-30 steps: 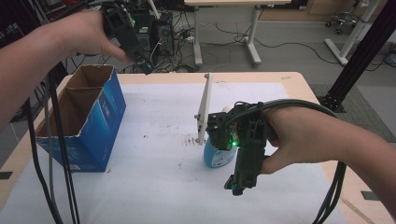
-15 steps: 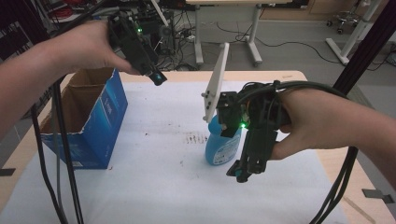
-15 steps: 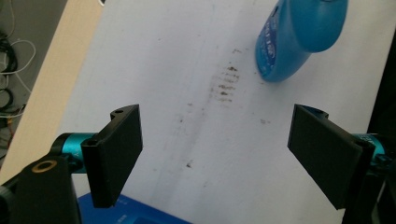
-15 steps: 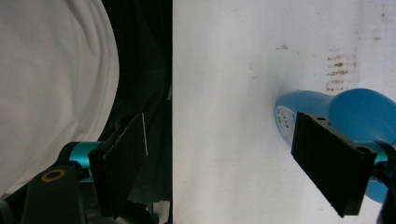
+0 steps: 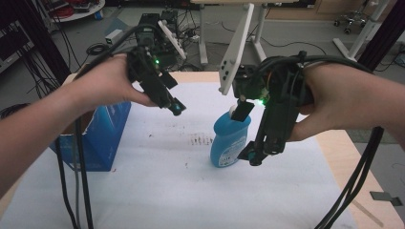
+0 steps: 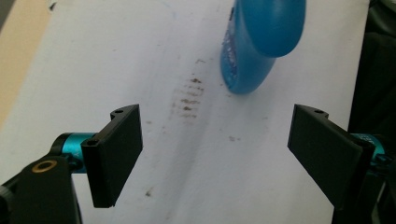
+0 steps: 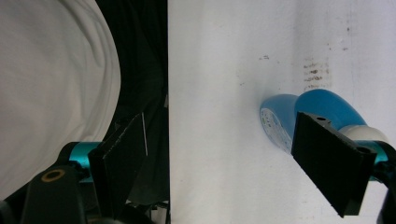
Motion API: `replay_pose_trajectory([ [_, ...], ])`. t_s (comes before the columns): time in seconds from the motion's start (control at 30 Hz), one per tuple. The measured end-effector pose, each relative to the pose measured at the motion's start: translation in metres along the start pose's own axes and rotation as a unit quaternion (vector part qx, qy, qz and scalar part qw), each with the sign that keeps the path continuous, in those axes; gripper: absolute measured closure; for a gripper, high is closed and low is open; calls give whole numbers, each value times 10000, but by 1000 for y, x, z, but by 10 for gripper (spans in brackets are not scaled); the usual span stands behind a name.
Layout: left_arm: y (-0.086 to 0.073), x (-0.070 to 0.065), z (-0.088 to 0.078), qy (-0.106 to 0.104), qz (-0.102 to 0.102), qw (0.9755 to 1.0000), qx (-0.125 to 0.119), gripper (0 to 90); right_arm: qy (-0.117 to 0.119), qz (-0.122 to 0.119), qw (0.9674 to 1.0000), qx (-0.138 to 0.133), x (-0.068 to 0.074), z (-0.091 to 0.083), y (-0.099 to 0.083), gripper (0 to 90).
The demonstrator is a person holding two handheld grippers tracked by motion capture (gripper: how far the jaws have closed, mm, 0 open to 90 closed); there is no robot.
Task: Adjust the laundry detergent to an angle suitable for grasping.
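While raised, right gripper (image 5: 255,155) beside bottle (image 5: 230,139)

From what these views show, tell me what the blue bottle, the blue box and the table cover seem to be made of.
Blue bottle: probably plastic, smooth with a soft sheen, a white cap and a printed label.
Blue box: looks like cardboard, printed blue outside, with flat faces and sharp folded edges.
Table cover: a matte white sheet, paper or thin plastic, I cannot tell which; it carries brown smudges and lies over a pale wood-look tabletop.
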State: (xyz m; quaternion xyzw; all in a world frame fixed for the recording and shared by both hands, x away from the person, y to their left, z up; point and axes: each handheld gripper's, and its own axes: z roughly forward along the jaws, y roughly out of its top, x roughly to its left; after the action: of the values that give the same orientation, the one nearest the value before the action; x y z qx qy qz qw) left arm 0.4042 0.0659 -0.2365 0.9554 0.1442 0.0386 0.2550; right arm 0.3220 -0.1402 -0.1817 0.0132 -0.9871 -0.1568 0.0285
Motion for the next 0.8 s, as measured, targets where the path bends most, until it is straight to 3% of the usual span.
replay_pose_trajectory([
  [0.13,-2,-11,19,-107,58,9998,-174,181,-37,-20,10000,-19,-1,-9,3,177],
  [0.33,-2,-22,40,-214,-18,9987,-470,181,-91,-26,9999,-35,-1,-15,6,177],
  [0.57,2,-33,66,-184,-18,9977,-645,181,-59,-32,10000,-33,-2,-15,7,177],
  [0.8,9,-38,89,-155,-210,9956,-899,181,-45,-2,10000,-37,-3,-16,6,177],
])
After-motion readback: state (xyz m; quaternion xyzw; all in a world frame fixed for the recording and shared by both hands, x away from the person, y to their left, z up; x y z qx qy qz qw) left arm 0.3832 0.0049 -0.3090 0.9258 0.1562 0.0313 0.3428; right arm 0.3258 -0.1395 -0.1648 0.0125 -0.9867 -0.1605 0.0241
